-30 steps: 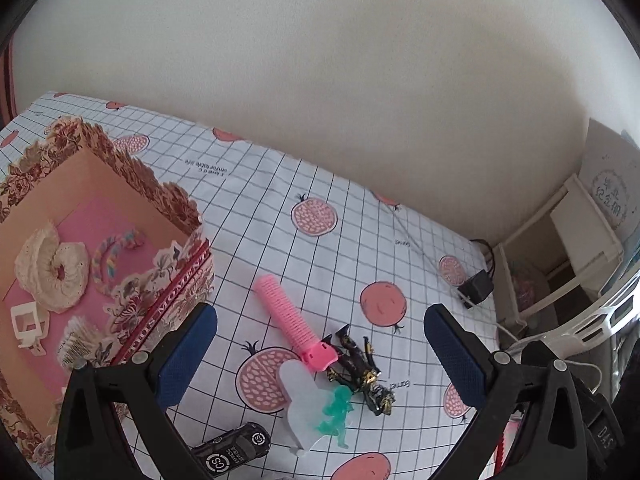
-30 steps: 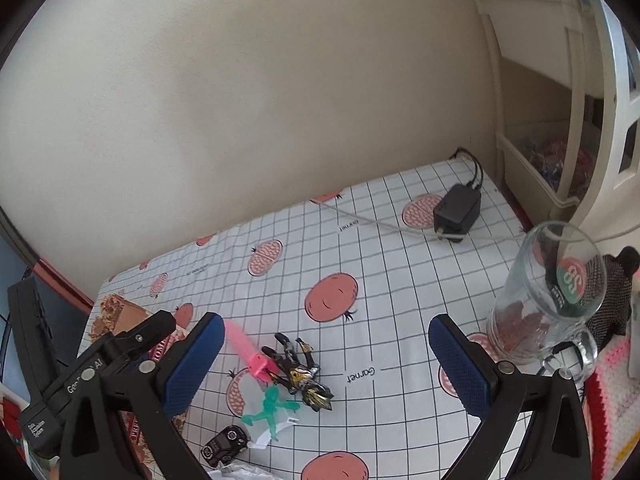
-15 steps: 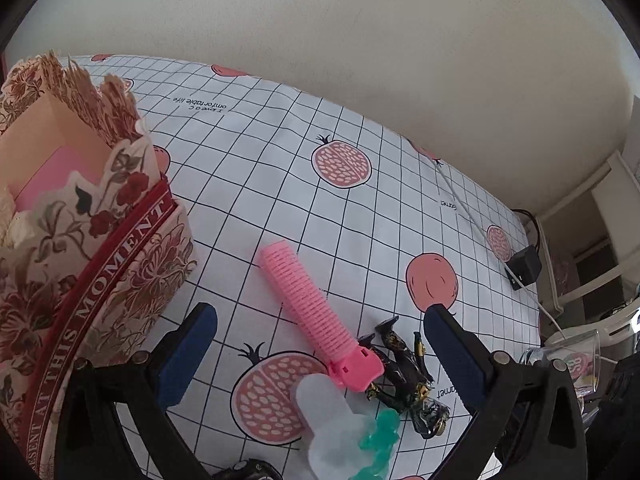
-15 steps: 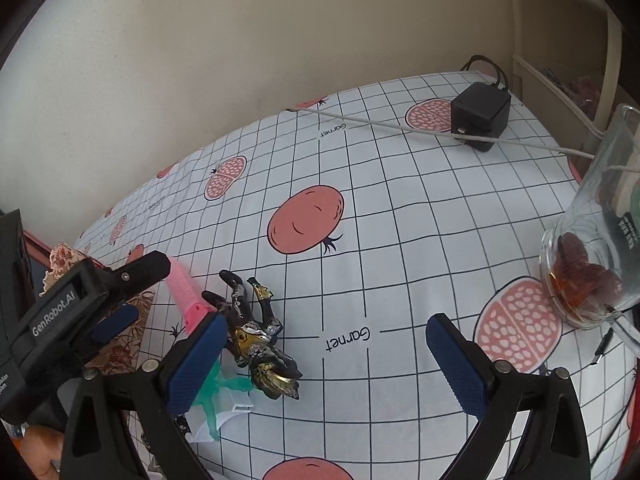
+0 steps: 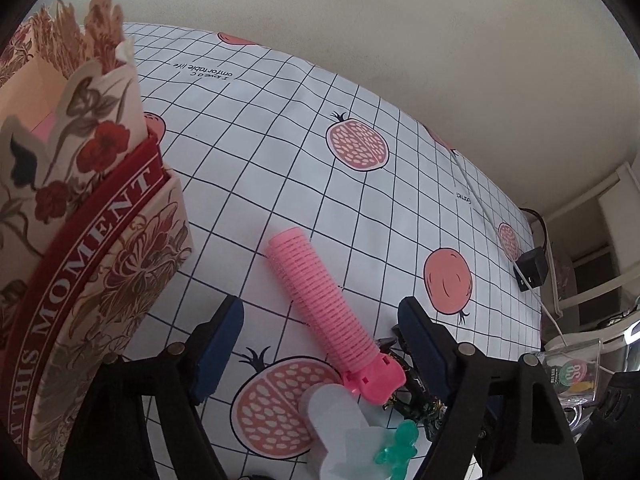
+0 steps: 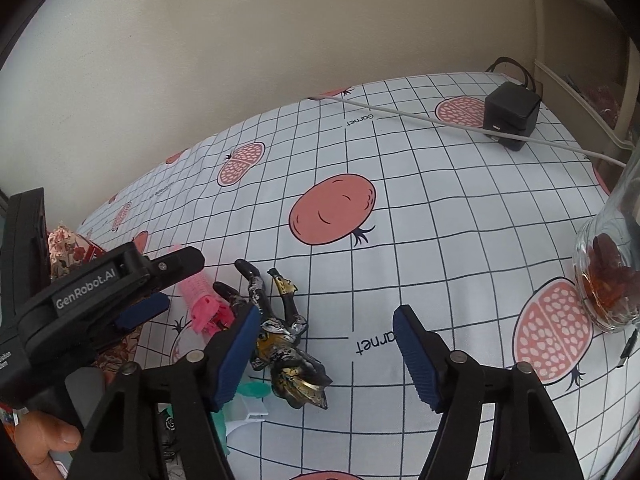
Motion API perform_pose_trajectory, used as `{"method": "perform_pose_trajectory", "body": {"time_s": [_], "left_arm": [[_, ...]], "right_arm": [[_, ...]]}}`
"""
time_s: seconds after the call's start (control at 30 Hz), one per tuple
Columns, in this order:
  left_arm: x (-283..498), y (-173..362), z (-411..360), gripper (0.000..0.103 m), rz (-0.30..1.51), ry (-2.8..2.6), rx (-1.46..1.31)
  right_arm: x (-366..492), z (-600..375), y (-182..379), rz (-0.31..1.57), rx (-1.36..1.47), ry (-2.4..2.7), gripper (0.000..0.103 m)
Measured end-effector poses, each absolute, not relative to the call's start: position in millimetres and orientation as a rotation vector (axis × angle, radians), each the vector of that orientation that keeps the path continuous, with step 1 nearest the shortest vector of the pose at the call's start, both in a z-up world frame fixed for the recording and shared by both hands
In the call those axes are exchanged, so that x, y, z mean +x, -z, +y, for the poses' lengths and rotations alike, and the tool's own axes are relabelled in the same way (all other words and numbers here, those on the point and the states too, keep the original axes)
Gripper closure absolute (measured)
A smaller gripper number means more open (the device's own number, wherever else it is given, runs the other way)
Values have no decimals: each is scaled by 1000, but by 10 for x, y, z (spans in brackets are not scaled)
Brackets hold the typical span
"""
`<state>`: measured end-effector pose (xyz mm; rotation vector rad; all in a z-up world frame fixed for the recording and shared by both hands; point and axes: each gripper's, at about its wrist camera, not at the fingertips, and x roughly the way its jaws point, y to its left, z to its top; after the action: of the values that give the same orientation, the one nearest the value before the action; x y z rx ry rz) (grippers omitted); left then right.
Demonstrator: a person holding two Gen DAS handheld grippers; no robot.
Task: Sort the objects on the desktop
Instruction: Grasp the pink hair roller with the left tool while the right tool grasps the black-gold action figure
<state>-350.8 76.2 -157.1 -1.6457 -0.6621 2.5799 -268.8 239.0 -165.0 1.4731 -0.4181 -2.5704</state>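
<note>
At far left of the left wrist view stands a floral gift box [image 5: 92, 248] on the counter [image 5: 280, 128], covered by a grid cloth printed with pomegranates. Right of it, the left gripper [image 5: 320, 344] is low over the cloth with jaws spread wide and empty. The pink hair roller [image 5: 320, 300] lies between them, flat on the cloth. Its long axis runs from upper left to lower right, roughly along the gripper's forward direction and across the closing line, so a closure should catch its barrel. The left gripper is the nearer one.

Just right of the roller's clip end lie a translucent white piece [image 5: 340, 428], a green figure [image 5: 400, 448] and a black-and-gold action figure [image 6: 288, 340].

The right wrist view alone shows that figure whole, beside the left pad of the right gripper [image 6: 326, 346], whose jaws are also spread and empty. It also shows a black power adapter [image 6: 510, 114] and a glass mug [image 6: 612, 280] farther right.
</note>
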Motion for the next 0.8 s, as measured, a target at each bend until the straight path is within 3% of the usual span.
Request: {"method": "perform_pose_trajectory", "body": {"time_s": [0.1, 0.63, 0.8], "left_arm": [[-3509, 1588, 765, 33, -671, -2568, -1654], [-3508, 1589, 932, 46, -519, -2568, -1665], [-3508, 1589, 975, 54, -482, -2560, -1672]], "right_arm": [[-2685, 2317, 1641, -391, 1468, 2563, 38], [-2682, 2079, 1762, -315, 1496, 2554, 51], [-2710, 2344, 1762, -429, 1521, 2598, 54]]}}
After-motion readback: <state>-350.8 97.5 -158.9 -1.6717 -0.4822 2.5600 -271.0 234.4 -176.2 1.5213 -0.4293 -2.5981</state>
